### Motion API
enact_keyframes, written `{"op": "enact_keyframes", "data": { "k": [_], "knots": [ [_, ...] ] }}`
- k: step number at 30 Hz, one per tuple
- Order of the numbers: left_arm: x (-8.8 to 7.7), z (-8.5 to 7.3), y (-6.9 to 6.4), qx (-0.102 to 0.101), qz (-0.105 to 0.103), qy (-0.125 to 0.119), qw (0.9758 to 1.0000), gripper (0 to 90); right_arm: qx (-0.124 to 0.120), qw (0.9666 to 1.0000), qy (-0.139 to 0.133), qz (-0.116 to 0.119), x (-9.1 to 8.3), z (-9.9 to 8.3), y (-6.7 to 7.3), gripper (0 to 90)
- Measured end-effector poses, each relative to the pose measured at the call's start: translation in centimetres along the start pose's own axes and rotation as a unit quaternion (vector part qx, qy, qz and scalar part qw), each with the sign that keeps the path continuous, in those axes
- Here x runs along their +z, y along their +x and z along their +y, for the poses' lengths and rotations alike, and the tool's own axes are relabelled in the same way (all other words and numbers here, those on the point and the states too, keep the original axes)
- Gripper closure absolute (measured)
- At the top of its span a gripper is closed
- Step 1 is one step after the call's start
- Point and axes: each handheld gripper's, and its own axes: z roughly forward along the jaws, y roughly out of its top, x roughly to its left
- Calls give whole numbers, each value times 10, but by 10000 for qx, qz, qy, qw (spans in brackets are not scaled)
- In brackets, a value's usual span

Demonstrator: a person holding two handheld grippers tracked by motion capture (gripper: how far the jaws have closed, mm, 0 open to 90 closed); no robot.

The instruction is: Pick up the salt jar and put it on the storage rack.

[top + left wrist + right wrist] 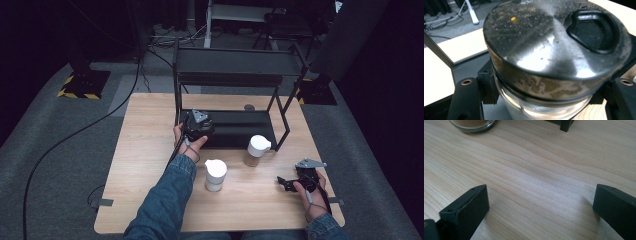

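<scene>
Gripping a glass jar (541,105) just under its dusty black lid (554,42), the left gripper (197,125) has its fingers (465,100) clenched on the jar at the front left of a black rack's lower shelf (240,131). Two white-capped jars (215,174) (257,150) stand on the wooden table (150,150) before the rack. The right gripper (287,183) rests near the table's right edge, fingers (466,211) spread wide over bare wood.

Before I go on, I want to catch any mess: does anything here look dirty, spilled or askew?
Yes: the black lid of the jar held in the left hand-held gripper is dusted with powdery residue and one orange speck. The two white-lidded jars stand upright on the table; nothing looks spilled there.
</scene>
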Motion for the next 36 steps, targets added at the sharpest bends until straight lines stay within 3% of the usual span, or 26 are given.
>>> {"op": "enact_keyframes", "data": {
  "k": [22,33,36],
  "knots": [
    [21,-3,5,-130,23,374,9992,299,4,10000,1,4,0,0,0,4],
    [26,-5,6,-206,-15,411,9989,297,0,10000,-1,6,0,0,0,4],
    [26,-3,6,-298,29,421,9987,215,0,10000,-1,6,0,0,0,4]
  ]
}}
